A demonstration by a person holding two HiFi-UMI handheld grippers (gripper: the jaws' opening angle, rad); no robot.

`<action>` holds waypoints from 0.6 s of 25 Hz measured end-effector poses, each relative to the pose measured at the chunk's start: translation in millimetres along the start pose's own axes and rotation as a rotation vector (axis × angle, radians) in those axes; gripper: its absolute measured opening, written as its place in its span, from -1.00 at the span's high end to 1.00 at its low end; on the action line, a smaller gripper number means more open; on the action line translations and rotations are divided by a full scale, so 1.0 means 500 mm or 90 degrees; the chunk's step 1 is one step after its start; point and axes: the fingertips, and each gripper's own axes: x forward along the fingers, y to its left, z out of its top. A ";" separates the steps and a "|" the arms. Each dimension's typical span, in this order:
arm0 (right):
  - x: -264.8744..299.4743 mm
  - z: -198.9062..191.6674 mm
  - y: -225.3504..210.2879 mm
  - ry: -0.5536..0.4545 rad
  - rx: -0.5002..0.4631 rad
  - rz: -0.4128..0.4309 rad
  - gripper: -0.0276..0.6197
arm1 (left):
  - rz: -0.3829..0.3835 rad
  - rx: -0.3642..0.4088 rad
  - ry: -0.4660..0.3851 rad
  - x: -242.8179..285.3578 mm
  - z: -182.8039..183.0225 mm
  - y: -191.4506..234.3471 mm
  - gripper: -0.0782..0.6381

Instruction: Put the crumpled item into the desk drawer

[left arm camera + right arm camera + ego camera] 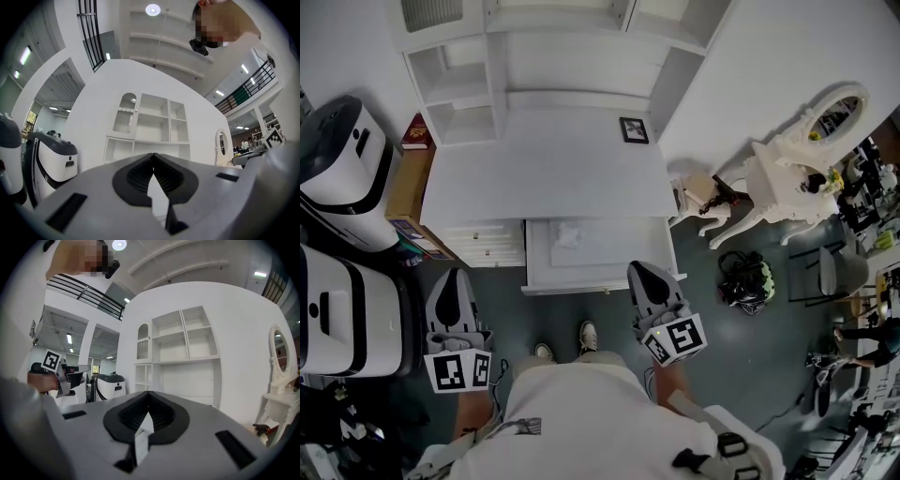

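A white crumpled item (569, 235) lies inside the open drawer (581, 280) of the white desk (544, 178), seen in the head view. My left gripper (450, 275) hangs left of the drawer front, over the floor, with its jaws shut and nothing between them. My right gripper (640, 268) sits at the drawer's front right corner, also shut and empty. In the left gripper view the shut jaws of the left gripper (153, 154) point at the white shelf unit (154, 126). The right gripper (148, 392) faces the same shelf unit (178, 352).
Two white and black machines (342, 173) (347, 314) stand at the left beside a cardboard box (406, 192). A small picture frame (634, 129) rests on the desk. A white vanity with mirror (797, 169) and a black bag (745, 278) are at the right. The person's feet (586, 336) stand before the drawer.
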 end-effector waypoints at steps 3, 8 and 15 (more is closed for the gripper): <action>-0.003 0.001 -0.006 -0.004 0.005 -0.009 0.88 | -0.003 -0.010 0.001 0.007 -0.007 -0.006 0.74; -0.007 0.004 -0.004 -0.009 0.006 -0.007 0.88 | -0.013 -0.012 0.005 0.009 -0.016 -0.016 0.73; -0.002 0.023 0.000 -0.032 0.002 -0.018 0.88 | -0.033 -0.009 -0.008 0.024 -0.003 -0.021 0.73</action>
